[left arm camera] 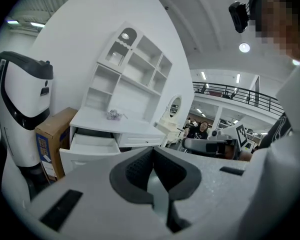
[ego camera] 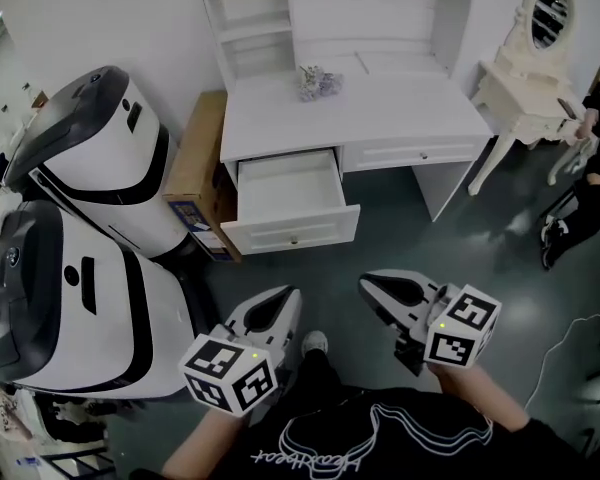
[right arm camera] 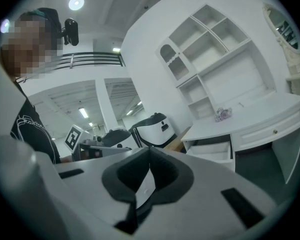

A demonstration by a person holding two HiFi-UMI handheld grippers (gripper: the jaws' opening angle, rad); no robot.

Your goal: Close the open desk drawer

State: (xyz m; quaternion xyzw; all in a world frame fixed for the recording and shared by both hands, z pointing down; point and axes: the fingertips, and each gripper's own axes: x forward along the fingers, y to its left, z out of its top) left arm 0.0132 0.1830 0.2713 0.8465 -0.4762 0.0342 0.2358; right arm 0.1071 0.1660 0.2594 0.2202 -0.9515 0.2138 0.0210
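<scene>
Open white drawer under white desk

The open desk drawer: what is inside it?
Only its bare white bottom shows in the drawer; no object is visible. Its rear lies under the desk top and is hidden.

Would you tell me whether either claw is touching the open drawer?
No, the left claw and right claw hang over the floor, apart from the open drawer.

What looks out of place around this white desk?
The left drawer of the desk is pulled far out, while the right drawer sits shut. Nothing looks spilled or damaged.
</scene>
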